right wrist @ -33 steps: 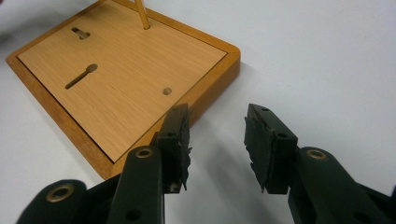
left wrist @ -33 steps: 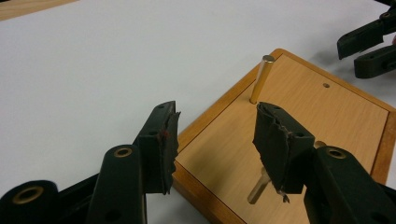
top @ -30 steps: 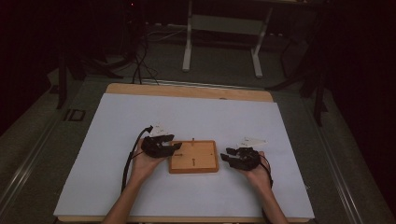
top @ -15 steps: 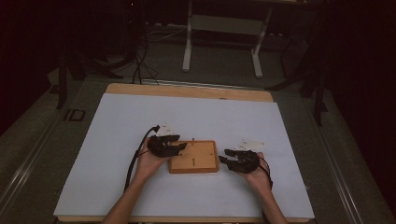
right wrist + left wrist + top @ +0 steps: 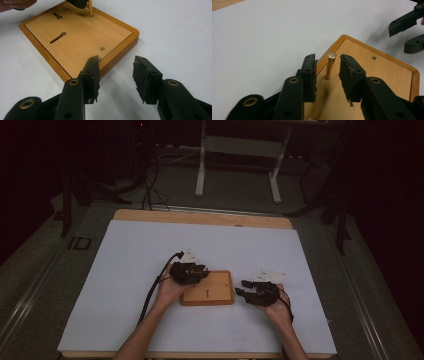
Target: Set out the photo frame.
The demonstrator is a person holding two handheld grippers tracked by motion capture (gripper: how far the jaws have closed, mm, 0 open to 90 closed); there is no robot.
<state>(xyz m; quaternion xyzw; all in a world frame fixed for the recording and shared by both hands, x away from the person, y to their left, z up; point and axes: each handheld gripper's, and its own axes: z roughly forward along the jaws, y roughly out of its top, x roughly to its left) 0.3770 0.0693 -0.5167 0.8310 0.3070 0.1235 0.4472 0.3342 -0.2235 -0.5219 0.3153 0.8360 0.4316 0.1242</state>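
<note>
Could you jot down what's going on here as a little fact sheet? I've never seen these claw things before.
Surface: white sheet on a table
Main object: wooden board with slots and small holes
Standing part: brass pin, upright in the board near a corner
Left claw: open, jaws either side of the pin, not touching it
Right claw: open, empty, just off the board's corner
Likely next move: left claw closes on the pin
</note>
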